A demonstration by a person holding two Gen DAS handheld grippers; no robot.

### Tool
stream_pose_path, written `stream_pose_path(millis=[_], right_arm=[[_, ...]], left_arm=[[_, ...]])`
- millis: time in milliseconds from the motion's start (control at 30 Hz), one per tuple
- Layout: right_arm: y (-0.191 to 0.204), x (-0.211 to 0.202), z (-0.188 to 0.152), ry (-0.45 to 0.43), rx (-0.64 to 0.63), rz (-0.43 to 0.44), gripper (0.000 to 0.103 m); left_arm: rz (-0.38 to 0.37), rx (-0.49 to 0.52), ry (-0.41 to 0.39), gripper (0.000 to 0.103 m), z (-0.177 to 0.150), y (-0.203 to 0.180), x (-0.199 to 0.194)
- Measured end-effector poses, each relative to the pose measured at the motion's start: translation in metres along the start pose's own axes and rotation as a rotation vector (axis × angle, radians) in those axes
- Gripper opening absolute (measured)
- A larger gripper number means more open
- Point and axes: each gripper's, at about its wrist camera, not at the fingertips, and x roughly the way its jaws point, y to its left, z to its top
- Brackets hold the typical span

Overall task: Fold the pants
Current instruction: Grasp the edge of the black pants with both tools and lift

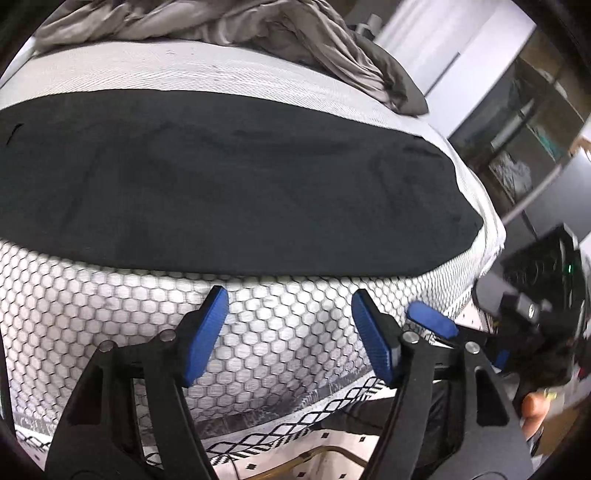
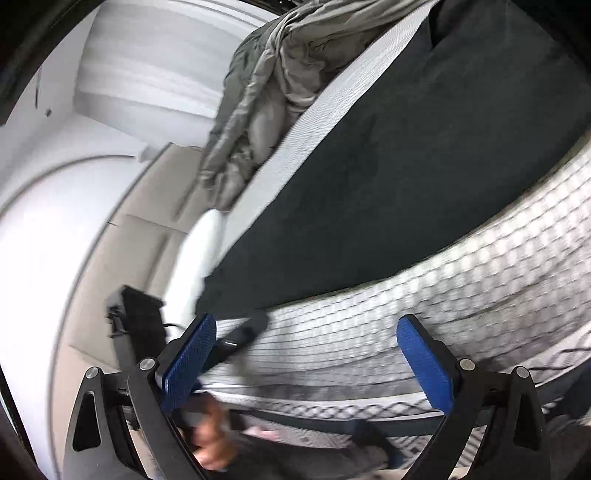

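Left wrist view: both grippers' fingers (image 1: 371,334) apart and empty, pants (image 1: 221,184) flat beside rumpled grey bedding (image 1: 314,40).

I'm looking at a bed whose mattress (image 1: 122,325) has a white side panel printed with a black honeycomb pattern and a ribbed white top. A crumpled grey duvet (image 1: 236,26) is heaped along the far edge and spills over the corner. Beyond the bed's right end I see a dark shelving unit (image 1: 524,122) with blurred items on it, beside a pale wall (image 1: 436,48). Below the mattress lies a cream rug (image 1: 354,439) with small black diamonds. In the right wrist view, white walls (image 2: 122,74) and a light beige floor (image 2: 147,229) show, blurred. The light is even.
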Motion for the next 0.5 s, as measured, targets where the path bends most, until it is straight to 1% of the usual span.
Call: stream_pose_path(millis=[67,167,233,367,433,500], right_arm=[[0.004,0.004,0.001,0.009,0.006,0.034,0.096],[0.001,0.01,0.006,0.0,0.031,0.05,0.096],[-0.006,0.01,0.012,-0.044,0.053,0.071,0.096],[-0.017,0.019,0.039,-0.124,0.094,0.059,0.096],[-0.011,0.017,0.05,-0.151,0.058,0.037,0.092],[-0.002,0.02,0.055,-0.159,0.0,0.024,0.092]], left_arm=[[0.004,0.001,-0.002,0.066,-0.003,-0.001,0.001],[-0.02,-0.033,-0.008,0.066,-0.001,0.004,0.003],[-0.033,-0.045,-0.012,0.066,0.001,0.007,0.003],[-0.046,-0.066,-0.024,0.066,0.007,0.012,0.006],[-0.06,-0.099,-0.042,0.066,0.01,0.013,0.008],[-0.097,-0.144,-0.058,0.066,0.012,0.015,0.011]])
